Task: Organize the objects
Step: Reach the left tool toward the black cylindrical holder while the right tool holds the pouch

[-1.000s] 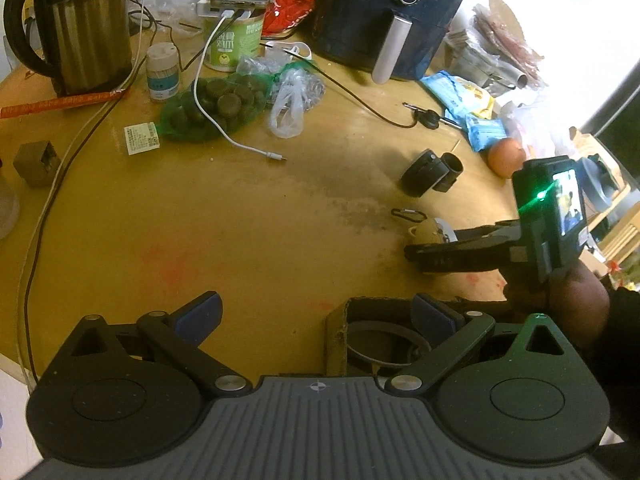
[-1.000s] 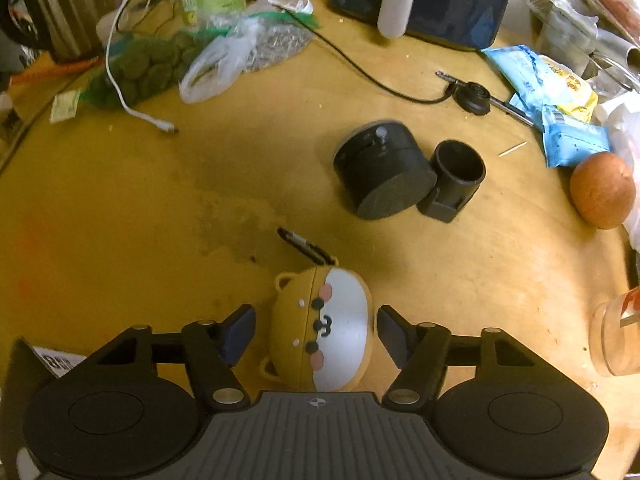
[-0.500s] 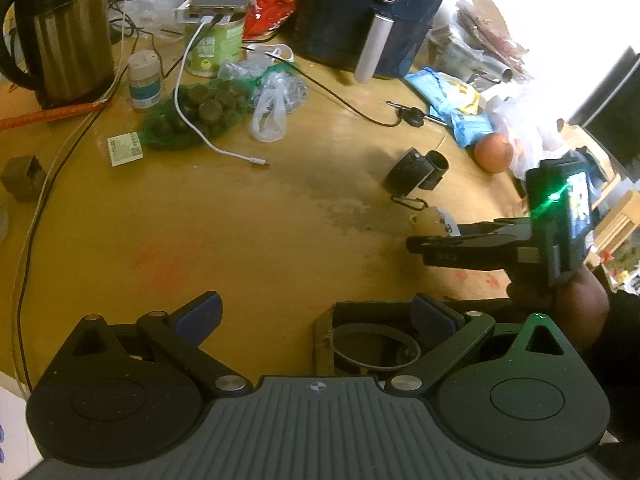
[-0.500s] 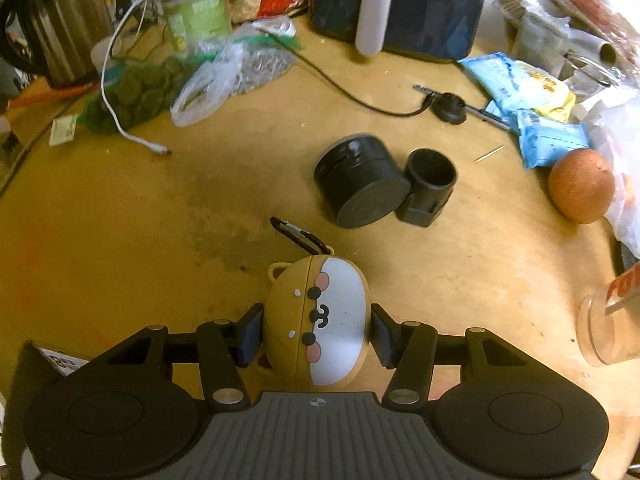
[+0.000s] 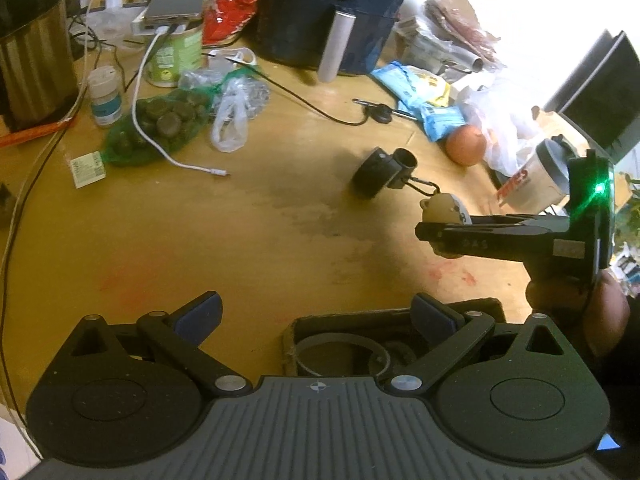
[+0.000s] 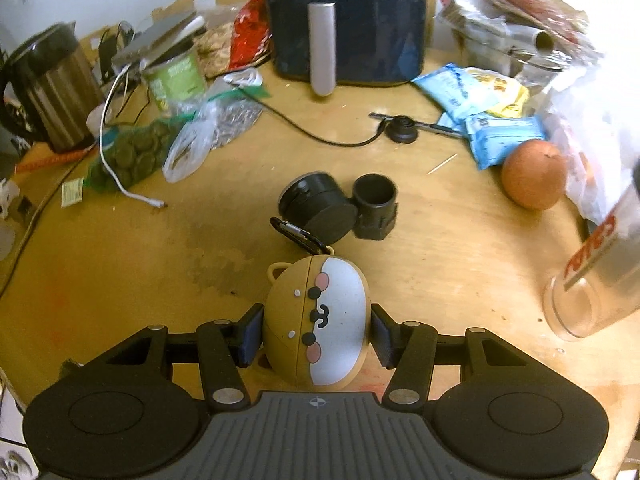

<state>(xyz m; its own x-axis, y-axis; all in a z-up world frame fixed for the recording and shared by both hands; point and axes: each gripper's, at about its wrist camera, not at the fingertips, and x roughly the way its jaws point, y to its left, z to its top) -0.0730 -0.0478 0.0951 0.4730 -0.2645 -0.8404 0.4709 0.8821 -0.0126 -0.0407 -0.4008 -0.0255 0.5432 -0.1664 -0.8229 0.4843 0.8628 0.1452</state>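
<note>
Wooden table [image 6: 120, 280] | right tongs [image 6: 316, 334] — clamped on dog-face case [image 6: 318, 322]

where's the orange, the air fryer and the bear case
orange [image 6: 534, 174], right wrist view, middle of its peel
air fryer [image 6: 372, 20], right wrist view, dark front panel
bear case [image 6: 320, 320], right wrist view, its face

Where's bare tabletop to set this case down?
Widest bare patch: left of the case, between the white cable and the black canisters. A smaller gap lies between the canisters and the orange. The far edge by the air fryer is crowded.
</note>
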